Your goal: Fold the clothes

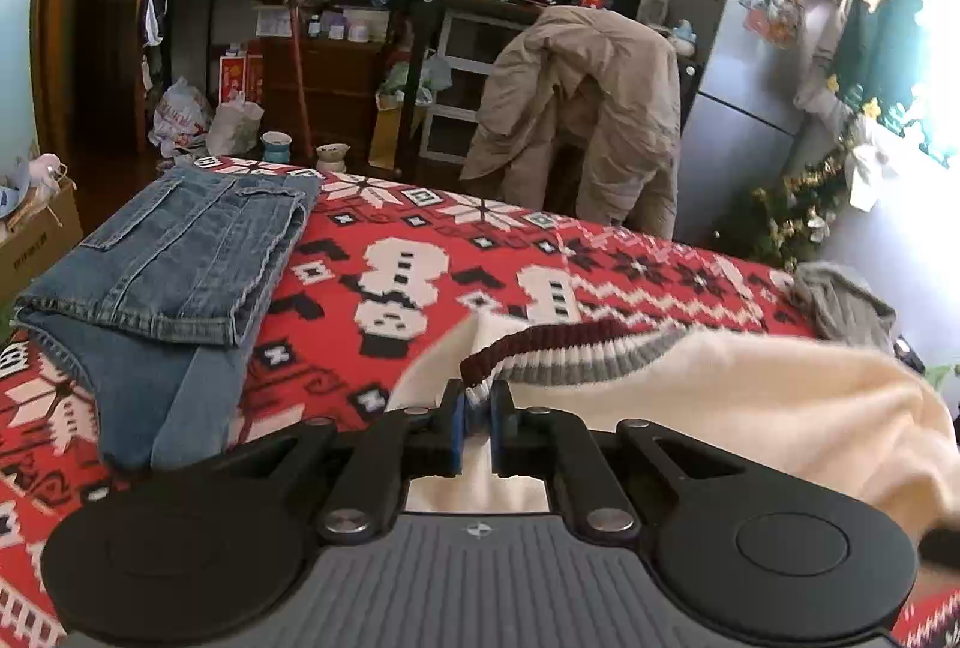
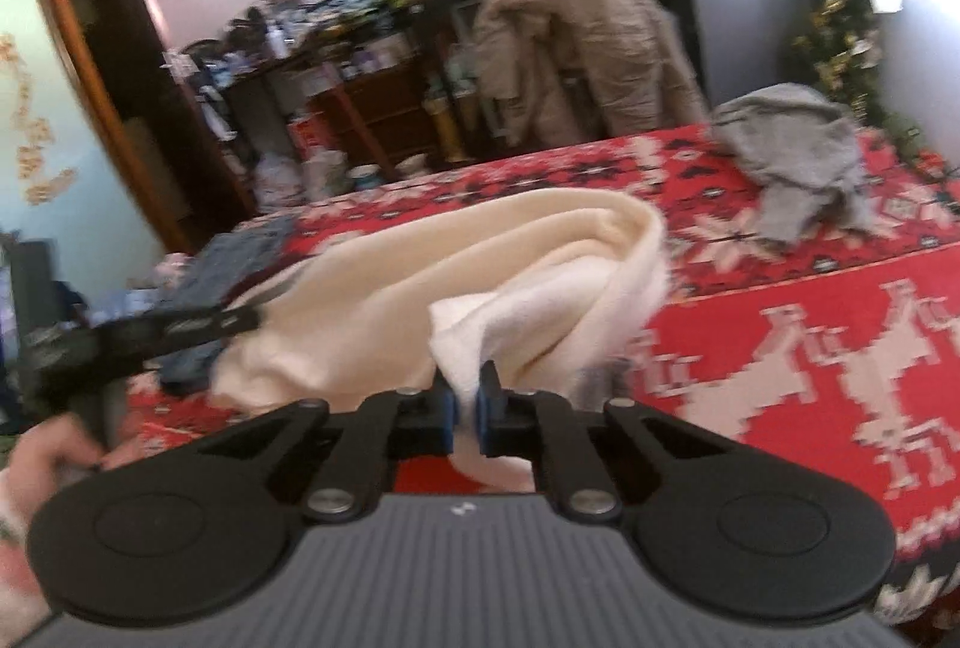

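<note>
Both claws clamped on cream sweater (image 1: 720,384): left gripper (image 1: 477,408) at striped ribbed hem, right gripper (image 2: 467,402) on plain fabric.

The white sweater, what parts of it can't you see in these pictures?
- Sweater, left wrist view: its lower part is hidden behind the left gripper and cut off by the right edge.
- Right wrist view: blurred and bunched, so its shape is unclear; the right gripper covers the pinched end.
- Sleeves: cannot tell in either view.

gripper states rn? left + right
Left gripper: shut on the cream sweater's striped ribbed edge.
Right gripper: shut on a fold of the cream sweater.
</note>
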